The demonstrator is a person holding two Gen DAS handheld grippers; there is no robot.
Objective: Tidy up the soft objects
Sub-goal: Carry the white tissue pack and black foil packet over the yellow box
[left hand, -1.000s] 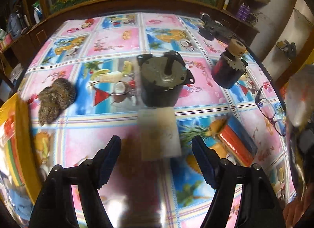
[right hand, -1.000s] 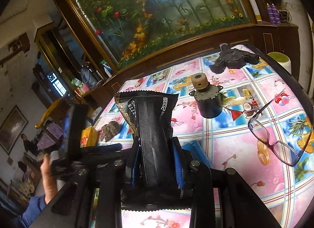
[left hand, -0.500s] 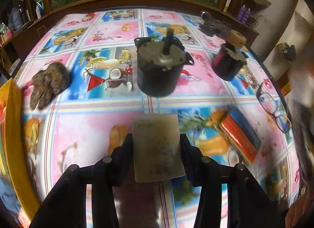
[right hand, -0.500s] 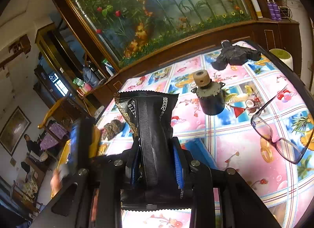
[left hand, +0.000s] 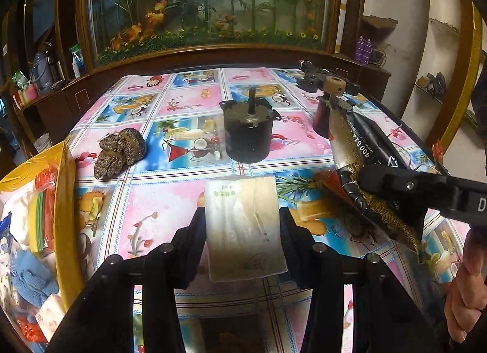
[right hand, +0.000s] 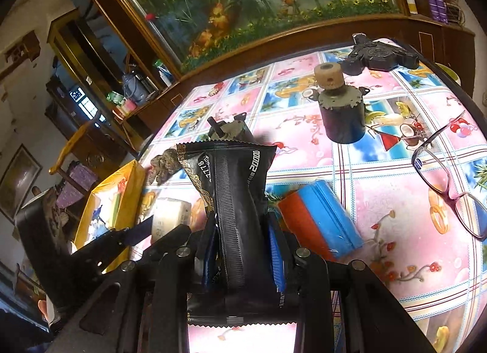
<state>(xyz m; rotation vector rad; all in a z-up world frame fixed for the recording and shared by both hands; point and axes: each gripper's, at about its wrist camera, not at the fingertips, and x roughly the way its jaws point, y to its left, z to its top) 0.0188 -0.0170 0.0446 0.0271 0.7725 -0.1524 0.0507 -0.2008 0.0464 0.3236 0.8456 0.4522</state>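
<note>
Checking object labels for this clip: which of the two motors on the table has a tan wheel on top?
The motor with the tan wheel, standing nearer the black gadget. The other motor, mid-table, has only a bare thin shaft sticking up.

Two motors (left hand: 248, 135) (right hand: 342, 111), glasses (right hand: 447, 182) and a black gadget (right hand: 380, 56) sit on the patterned counter (left hand: 170, 103); an aquarium (left hand: 210, 3) stands behind.

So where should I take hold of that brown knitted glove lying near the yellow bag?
Grip the brown knitted glove across its bunched cuff end, the bulkier part farther from the camera, coming from above with the tongs straddling its narrow width. It lies flat and folded on the patterned tablecloth, so a top pinch should gather both layers. Both tongs are full now: the left holds a white packet, the right a black pouch.
</note>
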